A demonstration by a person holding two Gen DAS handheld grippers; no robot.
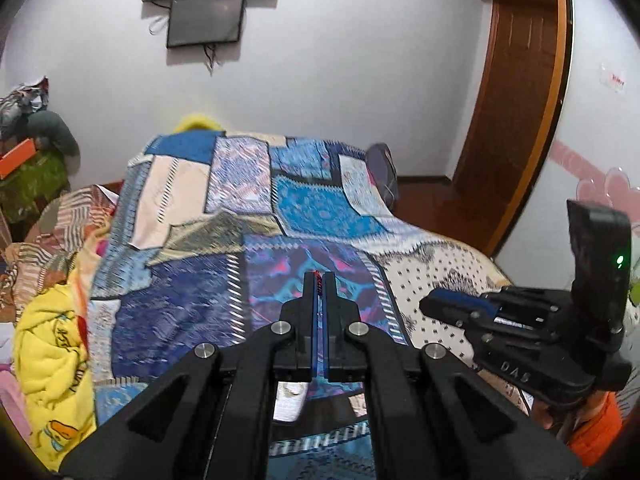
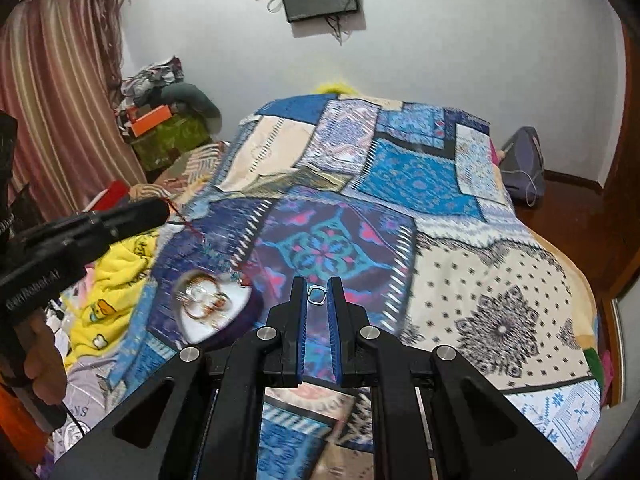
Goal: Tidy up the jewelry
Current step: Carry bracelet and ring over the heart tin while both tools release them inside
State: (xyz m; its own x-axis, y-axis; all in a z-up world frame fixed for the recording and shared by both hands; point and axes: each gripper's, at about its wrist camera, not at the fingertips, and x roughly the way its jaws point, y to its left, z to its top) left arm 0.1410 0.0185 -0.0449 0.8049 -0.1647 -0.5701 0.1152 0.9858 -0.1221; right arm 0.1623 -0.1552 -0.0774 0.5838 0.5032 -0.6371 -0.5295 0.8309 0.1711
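The right tongs (image 2: 319,294) pinch a small silver ring (image 2: 316,294) at their tips, above the patchwork bedspread (image 2: 500,280); the heart-shaped white dish (image 2: 212,308), already holding bangles, lies below and to their left, so the ring probably must travel left and down; farther left, the left tongs (image 1: 319,280), clamped on a red beaded string (image 2: 192,229), dangle it over the dish's far edge.
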